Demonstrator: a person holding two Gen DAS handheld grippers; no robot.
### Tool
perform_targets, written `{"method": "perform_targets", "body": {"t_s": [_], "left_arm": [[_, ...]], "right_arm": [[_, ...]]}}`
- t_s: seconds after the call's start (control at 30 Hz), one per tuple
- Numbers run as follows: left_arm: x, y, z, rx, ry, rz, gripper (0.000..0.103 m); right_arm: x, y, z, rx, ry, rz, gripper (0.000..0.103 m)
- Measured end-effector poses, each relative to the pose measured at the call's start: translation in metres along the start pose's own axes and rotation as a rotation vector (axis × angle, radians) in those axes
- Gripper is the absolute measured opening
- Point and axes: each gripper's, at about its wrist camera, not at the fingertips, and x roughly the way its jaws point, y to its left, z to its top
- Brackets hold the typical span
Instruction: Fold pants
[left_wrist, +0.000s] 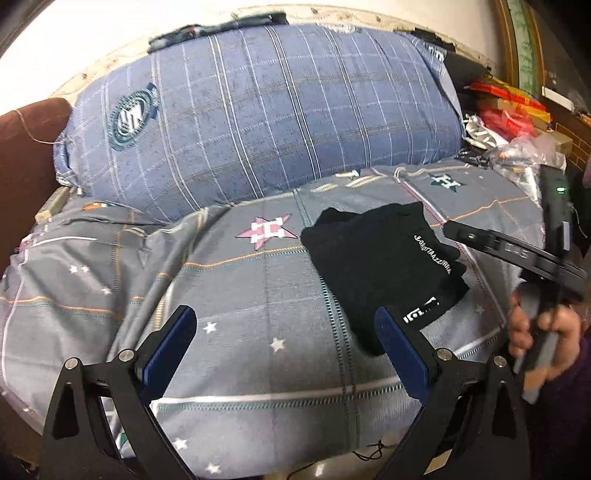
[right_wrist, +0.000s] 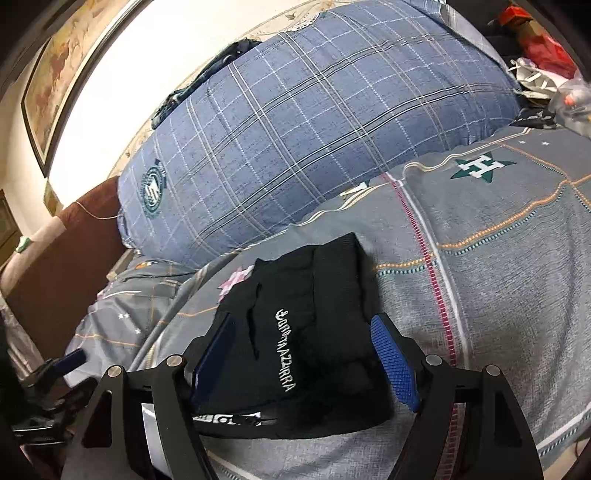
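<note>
The black pants (left_wrist: 380, 269) lie folded into a compact bundle with white lettering on the grey bedspread (left_wrist: 258, 295). My left gripper (left_wrist: 288, 343) is open and empty, hovering above the bedspread to the left of the pants; its right finger overlaps the bundle's near corner. In the right wrist view the pants (right_wrist: 306, 339) lie between the open fingers of my right gripper (right_wrist: 306, 365), which hovers just above them and holds nothing. The right gripper also shows in the left wrist view (left_wrist: 517, 254), held in a hand at the right edge.
A big blue plaid pillow (left_wrist: 258, 122) stands behind the bedspread. A brown cushion (left_wrist: 26, 177) is at the far left. Cluttered red packages and plastic bags (left_wrist: 509, 118) sit at the back right. The left gripper shows at the lower left of the right wrist view (right_wrist: 55, 376).
</note>
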Motion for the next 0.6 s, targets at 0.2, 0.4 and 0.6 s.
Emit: {"method": "perform_targets", "body": {"t_s": [0.2, 0.4, 0.6], "left_arm": [[-0.017, 0.024, 0.000, -0.042, -0.037, 0.019, 0.099], [-0.016, 0.047, -0.001, -0.138, -0.041, -0.015, 0.099], [0.007, 0.061, -0.006, -0.223, 0.030, -0.032, 0.099]], "right_arm": [[0.001, 0.003, 0.001, -0.019, -0.023, -0.021, 0.078], [0.004, 0.010, -0.005, -0.076, -0.001, -0.071, 0.078], [0.001, 0.003, -0.005, -0.069, -0.003, -0.078, 0.078]]}}
